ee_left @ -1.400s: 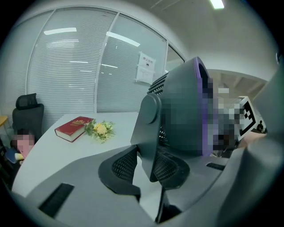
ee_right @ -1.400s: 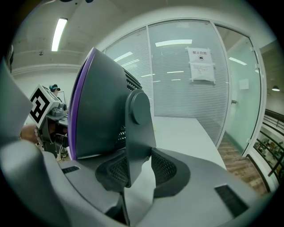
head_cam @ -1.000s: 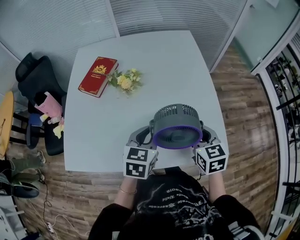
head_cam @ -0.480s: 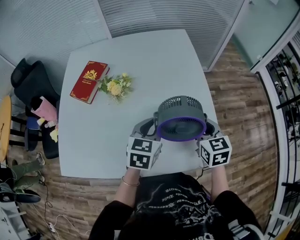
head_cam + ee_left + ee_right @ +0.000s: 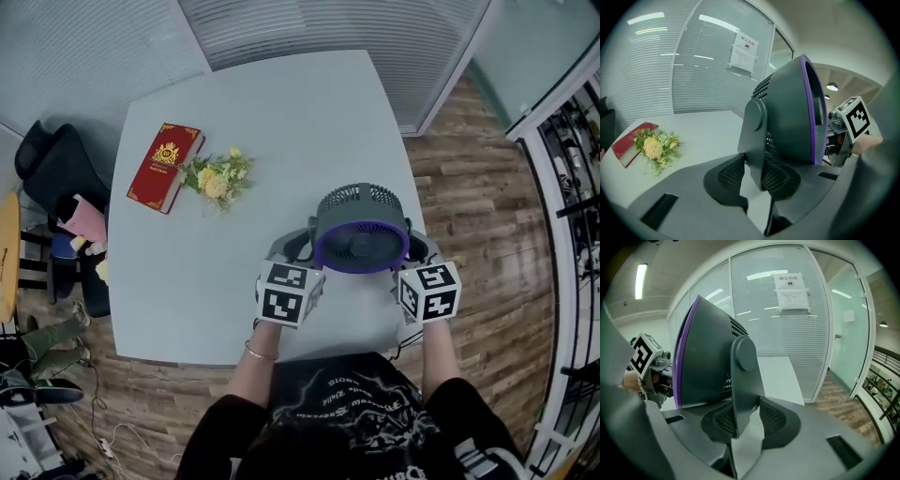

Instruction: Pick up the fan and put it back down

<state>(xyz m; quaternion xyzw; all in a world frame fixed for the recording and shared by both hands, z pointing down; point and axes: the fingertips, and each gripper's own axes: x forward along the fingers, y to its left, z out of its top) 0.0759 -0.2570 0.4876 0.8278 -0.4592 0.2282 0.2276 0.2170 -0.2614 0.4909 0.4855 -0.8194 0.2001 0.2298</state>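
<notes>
Left hand-held gripper [image 5: 757, 177] and right hand-held gripper [image 5: 743, 422] clamp fan [image 5: 361, 234], front toward person [image 5: 347, 422].

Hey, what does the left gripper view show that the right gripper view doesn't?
Only the left gripper view: the red book and the yellow flowers. Only the right gripper view: the wooden floor and a black railing. Both: the table, the paper notice on the glass wall, and the fan, whose side post each view's own tool grips, the left tool and the right tool alike.
</notes>
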